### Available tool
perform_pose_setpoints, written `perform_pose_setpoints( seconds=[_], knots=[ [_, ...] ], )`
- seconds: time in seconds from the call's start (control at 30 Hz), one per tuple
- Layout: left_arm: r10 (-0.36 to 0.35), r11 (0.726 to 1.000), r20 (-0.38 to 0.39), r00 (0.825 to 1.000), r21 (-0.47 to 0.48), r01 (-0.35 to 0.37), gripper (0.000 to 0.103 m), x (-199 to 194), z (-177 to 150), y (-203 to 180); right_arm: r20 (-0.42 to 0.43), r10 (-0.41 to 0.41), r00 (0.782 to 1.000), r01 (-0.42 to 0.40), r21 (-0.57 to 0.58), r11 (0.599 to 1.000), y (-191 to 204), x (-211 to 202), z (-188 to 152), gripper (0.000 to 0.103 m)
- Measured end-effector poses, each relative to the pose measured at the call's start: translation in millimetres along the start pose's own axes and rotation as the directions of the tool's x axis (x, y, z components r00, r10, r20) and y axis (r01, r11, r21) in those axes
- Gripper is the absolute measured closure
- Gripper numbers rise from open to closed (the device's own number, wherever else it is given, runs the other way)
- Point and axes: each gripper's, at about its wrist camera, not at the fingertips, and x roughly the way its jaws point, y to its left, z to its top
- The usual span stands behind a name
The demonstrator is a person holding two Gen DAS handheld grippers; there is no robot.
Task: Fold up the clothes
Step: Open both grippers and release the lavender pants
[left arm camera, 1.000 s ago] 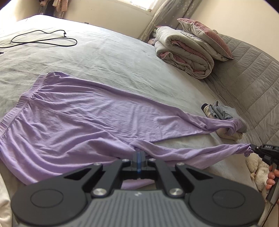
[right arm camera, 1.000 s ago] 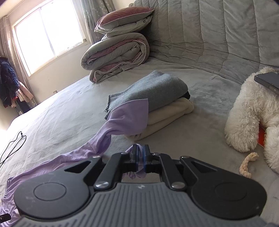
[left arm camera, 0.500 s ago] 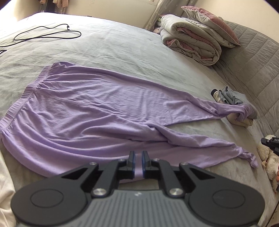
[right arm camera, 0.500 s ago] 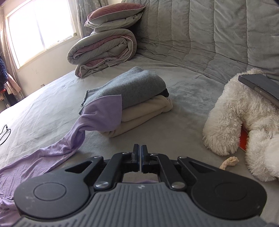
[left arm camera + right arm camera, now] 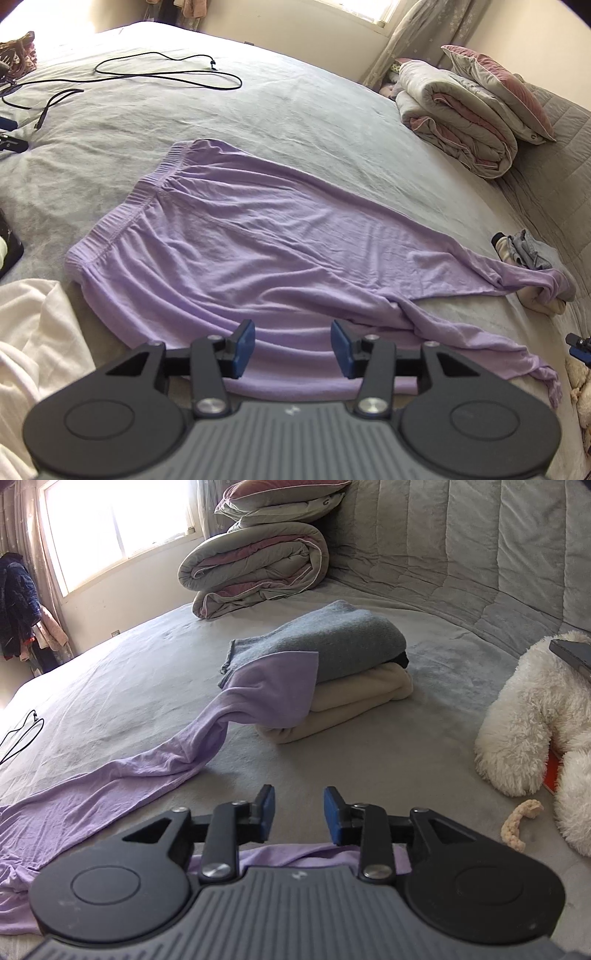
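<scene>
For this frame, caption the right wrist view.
Open right gripper above purple pants, one leg draped on folded clothes stack.

Grey-sheeted bed (image 5: 303,96) fills the room, quilted grey headboard (image 5: 480,546) behind it, rolled duvet (image 5: 255,568) and pillows (image 5: 280,498) near a bright curtained window (image 5: 118,524) in a cream wall (image 5: 295,26); hard daylight, clothes hanging (image 5: 18,605) far left.

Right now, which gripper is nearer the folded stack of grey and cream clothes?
Right. The right gripper hovers open just short of the folded stack. The left gripper is open over the purple pants near their middle, far from it.
</scene>
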Motion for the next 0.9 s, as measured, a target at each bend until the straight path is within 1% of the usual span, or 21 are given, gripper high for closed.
perform_pose_setpoints(
  seconds=[0.13, 0.47, 0.73, 0.9],
  knots=[
    [0.03, 0.999, 0.011, 0.999, -0.04, -0.029, 0.049, -5, 2, 14, -0.007, 0.047, 0.999, -0.048, -0.058, 0.997, 27, 0, -4, 0.061],
    [0.111, 0.986, 0.027, 0.993, -0.126, -0.107, 0.048, -18, 6, 47, -0.049, 0.162, 0.986, -0.168, -0.188, 0.968, 94, -1, -21, 0.055],
    [0.16, 0.971, 0.041, 0.986, -0.186, -0.15, 0.048, -30, 7, 75, -0.085, 0.223, 0.971, -0.238, -0.291, 0.927, 134, -2, -40, 0.051],
    [0.185, 0.961, 0.045, 0.982, -0.219, -0.171, 0.048, -34, 7, 88, -0.106, 0.259, 0.96, -0.28, -0.359, 0.89, 152, -6, -53, 0.05]
  ],
)
